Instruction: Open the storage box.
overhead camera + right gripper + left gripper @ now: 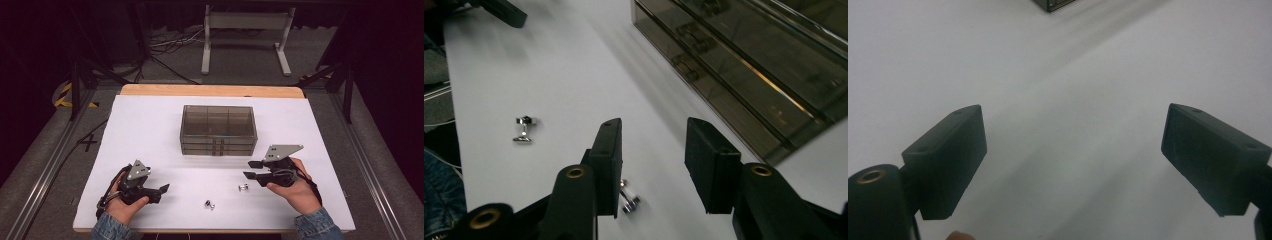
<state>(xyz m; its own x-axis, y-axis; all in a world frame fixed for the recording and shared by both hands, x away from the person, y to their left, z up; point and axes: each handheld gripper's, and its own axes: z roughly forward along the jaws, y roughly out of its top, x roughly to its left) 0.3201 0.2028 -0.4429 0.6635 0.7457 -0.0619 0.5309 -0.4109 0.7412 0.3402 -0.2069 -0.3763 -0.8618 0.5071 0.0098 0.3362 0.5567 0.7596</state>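
Note:
Two small shiny metal cufflink-like studs lie on the white table near its front: one just left of my right gripper, the other farther left, between the two hands. In the right gripper view the jaws stand open with nothing between them; the near stud lies by the left jaw and the far stud sits off to the left. My left gripper rests low at the front left. Its jaws are wide open over bare table.
A smoked, see-through drawer box with stacked drawers stands mid-table, beyond both grippers; its front with handles shows in the right gripper view. The white table ends in a wooden edge at the back.

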